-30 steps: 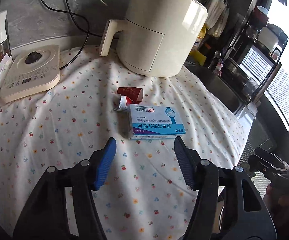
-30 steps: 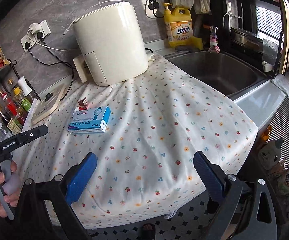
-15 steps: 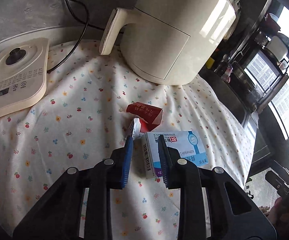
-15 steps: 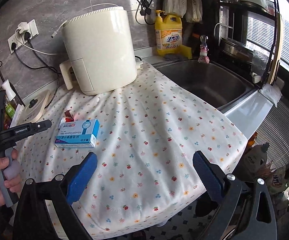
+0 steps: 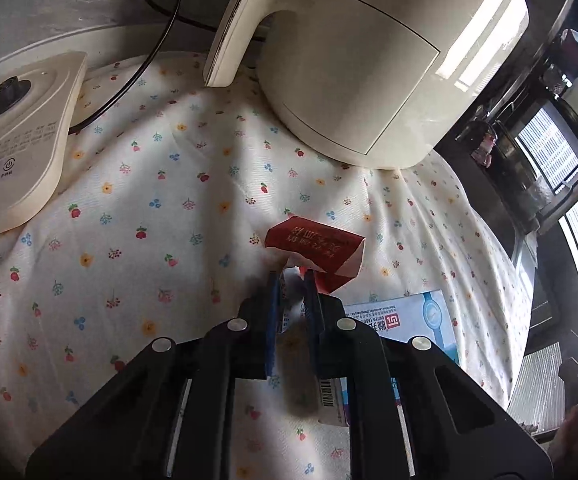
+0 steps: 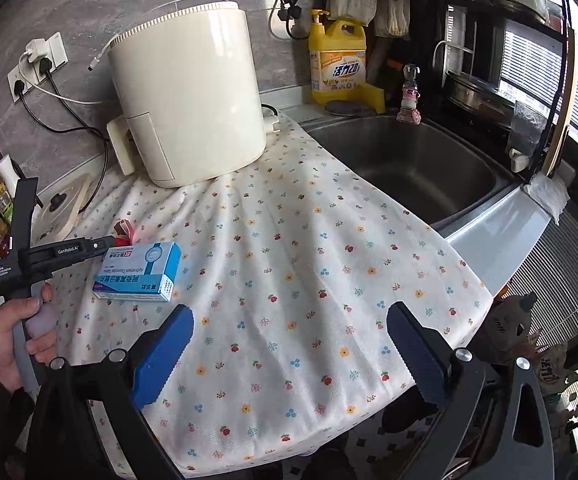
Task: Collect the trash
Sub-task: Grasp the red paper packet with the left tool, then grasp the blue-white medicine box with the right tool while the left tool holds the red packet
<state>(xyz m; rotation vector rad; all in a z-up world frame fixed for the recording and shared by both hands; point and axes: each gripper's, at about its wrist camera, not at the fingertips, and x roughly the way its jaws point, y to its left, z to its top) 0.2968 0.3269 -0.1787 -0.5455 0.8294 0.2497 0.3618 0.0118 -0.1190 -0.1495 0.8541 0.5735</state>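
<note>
On the flowered cloth point(image 5: 161, 208), as seen from the left wrist, the left gripper point(image 5: 289, 276) is being closed on the pale crumpled end of a red wrapper point(image 5: 317, 250); that scrap is seen between the blue pads, apparently pinched. A blue medicine box point(image 5: 409, 320) lies just beside the right finger, and a cream appliance point(image 5: 369, 60) stands close behind. The pickup step is judged to be in hand; a straight lift is called for next, clear of box and appliance.

From the right wrist, the right gripper point(image 6: 289, 344) is seen spread wide and empty over bare cloth near the counter edge. Ample room is left there, with the sink point(image 6: 417, 168) beyond.
</note>
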